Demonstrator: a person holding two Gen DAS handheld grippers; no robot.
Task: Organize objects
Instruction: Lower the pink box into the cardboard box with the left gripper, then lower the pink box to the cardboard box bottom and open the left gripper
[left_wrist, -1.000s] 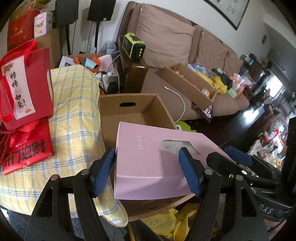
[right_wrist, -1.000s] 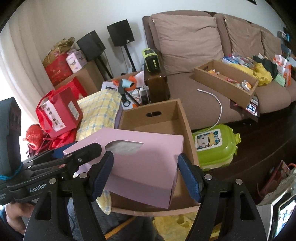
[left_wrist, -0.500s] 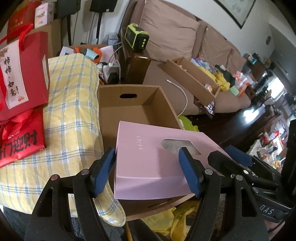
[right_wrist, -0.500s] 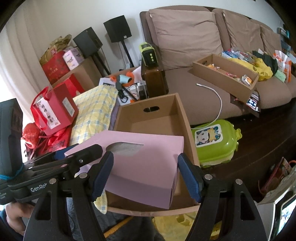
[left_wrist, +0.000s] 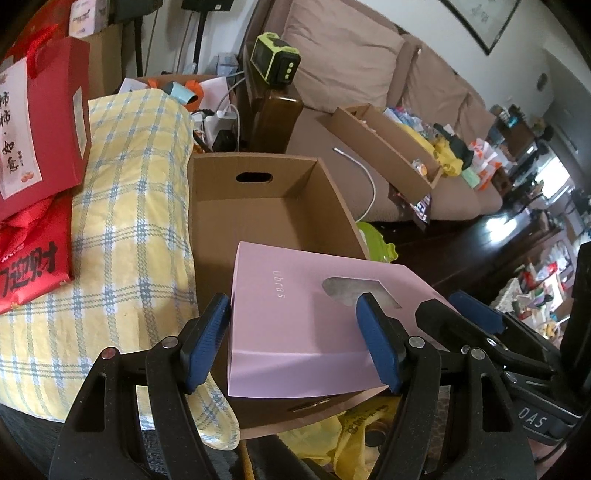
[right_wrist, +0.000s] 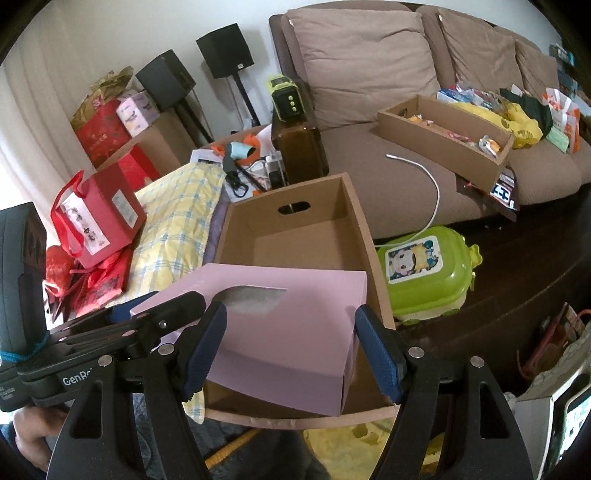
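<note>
A flat pink box (left_wrist: 288, 332) with a cut-out window hangs tilted over the near end of an open, empty cardboard box (left_wrist: 255, 192). My left gripper (left_wrist: 291, 306) is shut on the pink box's left part, one blue pad at its left edge and the other on its top. My right gripper (right_wrist: 291, 310) is shut on the right part of the pink box (right_wrist: 303, 339), above the cardboard box (right_wrist: 295, 225). Each gripper shows at the side of the other's view: the right gripper (left_wrist: 443, 304) and the left gripper (right_wrist: 162, 306).
A yellow checked pillow (left_wrist: 129, 221) lies left of the cardboard box, with red gift bags (left_wrist: 37, 122) on it. A green toy case (right_wrist: 424, 273) sits on the dark floor to the right. Behind are a brown sofa (right_wrist: 369, 55) with a long cardboard tray (right_wrist: 443, 136) and a white cable (right_wrist: 432, 184).
The pink box, still held by both grippers, has sunk a little toward the cardboard box. The cardboard box now looks nearer in the left wrist view.
</note>
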